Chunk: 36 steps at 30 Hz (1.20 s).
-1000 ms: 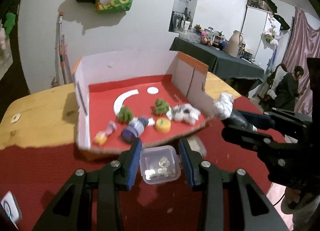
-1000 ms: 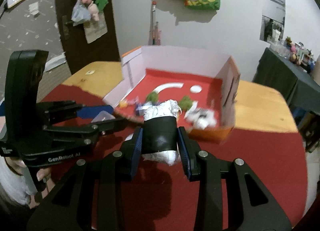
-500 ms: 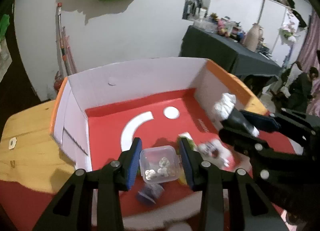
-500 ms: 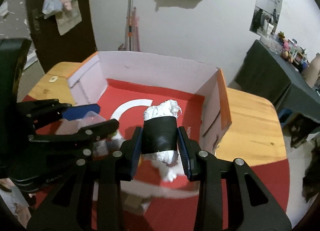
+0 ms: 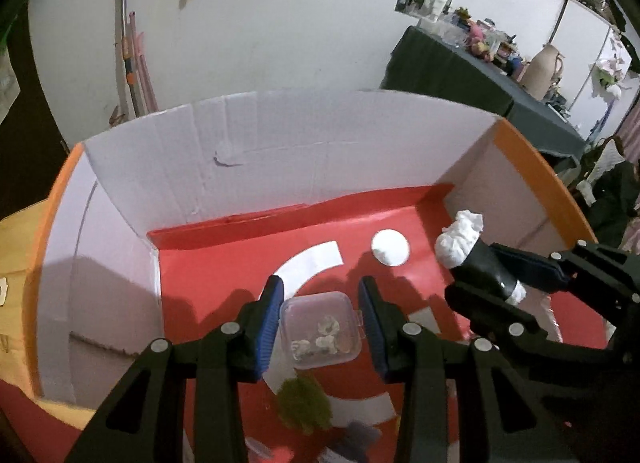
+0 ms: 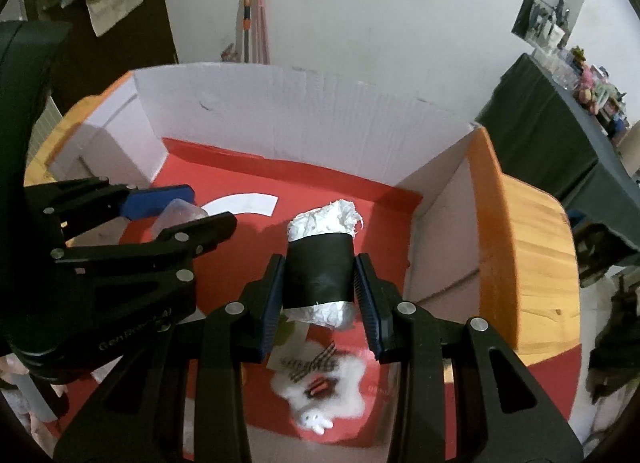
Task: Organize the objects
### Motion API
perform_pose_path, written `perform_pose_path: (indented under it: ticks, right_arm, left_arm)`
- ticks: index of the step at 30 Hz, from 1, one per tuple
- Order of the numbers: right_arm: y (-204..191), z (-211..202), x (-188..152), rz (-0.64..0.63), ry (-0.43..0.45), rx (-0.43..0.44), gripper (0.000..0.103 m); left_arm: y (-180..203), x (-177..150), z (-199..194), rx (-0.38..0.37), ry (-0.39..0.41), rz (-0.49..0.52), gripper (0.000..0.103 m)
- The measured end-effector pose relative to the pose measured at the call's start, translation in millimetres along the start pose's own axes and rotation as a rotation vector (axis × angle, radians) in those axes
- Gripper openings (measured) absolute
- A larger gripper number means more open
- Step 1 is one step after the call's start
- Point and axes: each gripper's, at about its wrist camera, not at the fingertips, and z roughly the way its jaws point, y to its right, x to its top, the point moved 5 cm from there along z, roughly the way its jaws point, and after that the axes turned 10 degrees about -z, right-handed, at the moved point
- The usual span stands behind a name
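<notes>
My left gripper (image 5: 320, 317) is shut on a small clear plastic box (image 5: 322, 329) with pale bits inside, held over the red floor of the cardboard box (image 5: 280, 151). My right gripper (image 6: 320, 287) is shut on a white paper roll wrapped in a black band (image 6: 320, 267), held inside the same cardboard box (image 6: 320, 111) towards its right wall. The roll also shows in the left wrist view (image 5: 472, 259), and the clear box in the right wrist view (image 6: 178, 213).
A green fuzzy ball (image 5: 306, 405) lies on the box floor below the left gripper. A white fluffy toy (image 6: 320, 391) lies below the right gripper. The box stands on a wooden table (image 6: 528, 263) with red cloth. A dark-clothed table (image 5: 460, 67) stands behind.
Both grippers have moved forward from in front of the cardboard box to above its floor, each still holding its object. The toys now lie beneath them.
</notes>
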Motion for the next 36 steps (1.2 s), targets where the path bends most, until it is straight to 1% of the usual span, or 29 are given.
perform_pose_path:
  ticks: [6,12,16,22,29,36]
  right_arm:
    - [9,19,6,0.013,-0.064,0.006,0.033]
    - [10,39,6,-0.005,-0.131,-0.004,0.033]
    - [6,48,5,-0.029,-0.162,-0.009,0.033]
    - [12,58,0,-0.034,-0.205,-0.024,0.034]
    - [12,55,-3,-0.045,-0.199,-0.015,0.034]
    - [13,49,-7,-0.042,-0.2,-0.008,0.034]
  left_arm:
    - [-9,4,15,-0.002,-0.05,-0.039,0.041]
    - [-15,4,31,0.018,-0.103,-0.072,0.041]
    - [-15,5,32,0.036,-0.097,-0.06,0.041]
    - [-16,4,31,0.036,-0.099,-0.06,0.041]
    - [-14,-2,30,0.059,-0.065,-0.005,0.041]
    - [-15,-3,32,0.07,-0.058,0.005,0.041]
